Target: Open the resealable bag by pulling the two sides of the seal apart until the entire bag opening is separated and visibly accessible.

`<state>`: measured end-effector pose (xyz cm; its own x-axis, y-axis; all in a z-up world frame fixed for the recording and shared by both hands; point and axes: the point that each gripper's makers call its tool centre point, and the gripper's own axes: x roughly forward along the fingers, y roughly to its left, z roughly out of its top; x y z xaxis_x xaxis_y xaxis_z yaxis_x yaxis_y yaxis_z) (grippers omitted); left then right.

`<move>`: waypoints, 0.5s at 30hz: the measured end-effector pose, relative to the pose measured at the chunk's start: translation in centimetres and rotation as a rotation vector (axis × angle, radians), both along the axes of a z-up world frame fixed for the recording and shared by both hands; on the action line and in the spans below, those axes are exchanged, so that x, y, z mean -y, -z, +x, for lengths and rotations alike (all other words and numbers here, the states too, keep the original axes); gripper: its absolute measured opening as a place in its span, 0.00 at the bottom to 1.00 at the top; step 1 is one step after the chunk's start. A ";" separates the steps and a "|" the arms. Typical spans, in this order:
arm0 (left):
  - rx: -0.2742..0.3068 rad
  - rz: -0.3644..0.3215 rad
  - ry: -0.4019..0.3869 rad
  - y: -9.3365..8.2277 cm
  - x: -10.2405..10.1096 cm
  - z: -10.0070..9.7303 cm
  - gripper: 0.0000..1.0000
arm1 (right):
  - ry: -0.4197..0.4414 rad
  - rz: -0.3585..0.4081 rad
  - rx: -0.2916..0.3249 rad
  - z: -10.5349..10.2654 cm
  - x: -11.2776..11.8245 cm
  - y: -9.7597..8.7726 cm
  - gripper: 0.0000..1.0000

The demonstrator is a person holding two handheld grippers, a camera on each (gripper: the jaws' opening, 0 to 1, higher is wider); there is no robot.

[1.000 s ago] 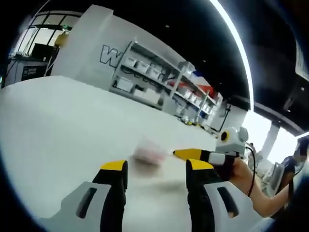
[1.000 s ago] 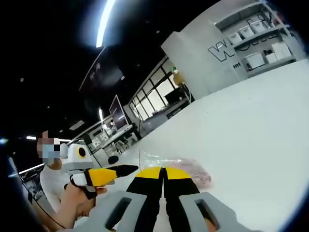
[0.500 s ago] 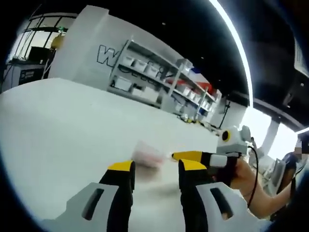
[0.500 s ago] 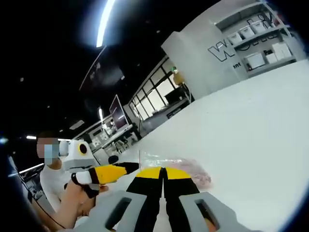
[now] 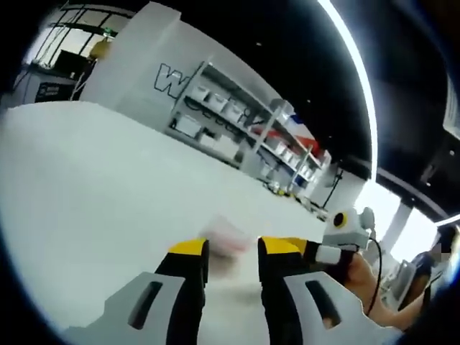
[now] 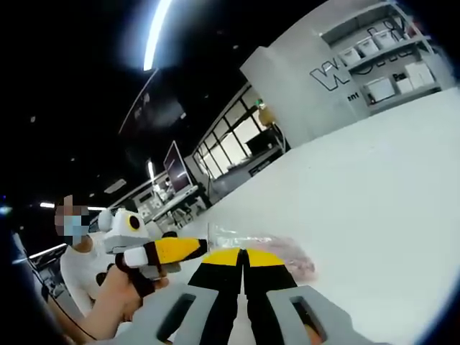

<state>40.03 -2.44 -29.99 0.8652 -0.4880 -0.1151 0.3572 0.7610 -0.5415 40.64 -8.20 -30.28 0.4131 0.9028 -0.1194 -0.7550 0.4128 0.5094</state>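
The resealable bag (image 6: 277, 249), clear plastic with pink contents, lies on the white table (image 6: 374, 187) just past my right gripper (image 6: 243, 253). Its two jaws are pressed together at the bag's near edge. My left gripper (image 6: 195, 246), held in a hand, reaches in from the left, its yellow tip beside the bag's clear corner. In the left gripper view the bag (image 5: 226, 235) is a blurred pink patch just beyond my left gripper (image 5: 233, 248), whose jaws stand a narrow gap apart. My right gripper (image 5: 302, 249) comes in from the right, its tip hidden behind the right-hand jaw.
Metal shelves with white boxes (image 5: 230, 122) stand along the wall behind the table (image 5: 86, 180). A person (image 6: 79, 266) sits at the left, with desks and a monitor (image 6: 172, 169) behind them.
My left gripper's jaws have narrowed step by step. In the right gripper view it has slid right, closer to the bag. My right gripper and the bag have stayed put.
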 end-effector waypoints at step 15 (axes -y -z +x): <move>-0.033 -0.039 -0.012 0.7 -0.3 0.5 0.25 | -0.003 0.003 -0.003 -0.1 0.1 0.1 0.00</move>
<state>40.50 -2.19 -30.68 0.8672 -0.4822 -0.1245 0.3296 0.7431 -0.5824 40.59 -8.30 -30.40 0.4104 0.9042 -0.1179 -0.7546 0.4094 0.5129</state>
